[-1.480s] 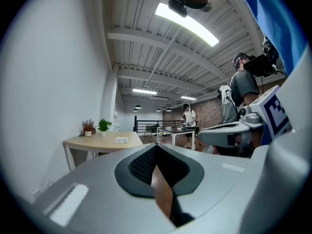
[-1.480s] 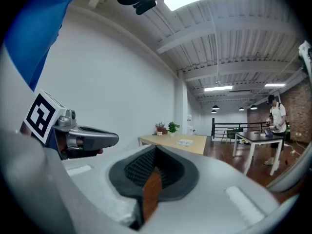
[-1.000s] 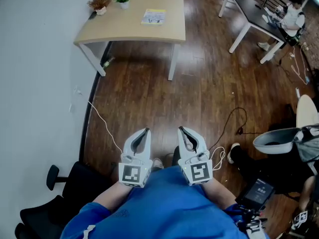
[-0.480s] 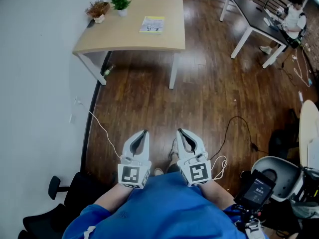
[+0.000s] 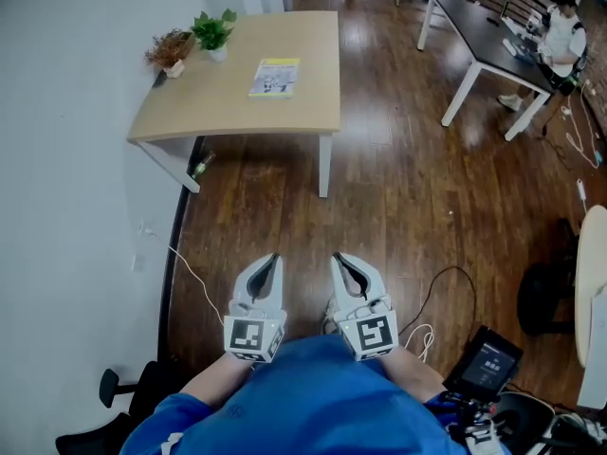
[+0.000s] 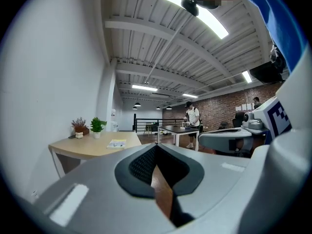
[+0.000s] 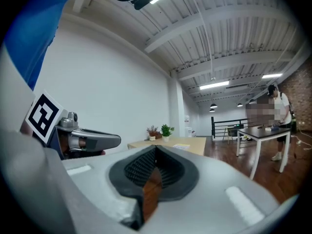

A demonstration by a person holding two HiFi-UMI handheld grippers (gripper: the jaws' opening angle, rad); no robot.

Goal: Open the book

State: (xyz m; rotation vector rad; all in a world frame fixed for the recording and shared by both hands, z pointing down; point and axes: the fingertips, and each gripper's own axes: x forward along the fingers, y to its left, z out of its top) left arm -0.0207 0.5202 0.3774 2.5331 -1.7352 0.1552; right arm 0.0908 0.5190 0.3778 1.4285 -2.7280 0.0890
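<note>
Left gripper (image 5: 274,257), right gripper (image 5: 338,256) closed, well short of table edge (image 5: 237,131).

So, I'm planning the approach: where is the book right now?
In the head view, the book lies flat on the light wooden table at upper left, to the right of the green potted plant.

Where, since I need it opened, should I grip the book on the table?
The book lies flat and closed, offering only thin edges: probably pinch the cover's free edge, coming in low from the right side of the table. The spine's side is too small to tell.
</note>
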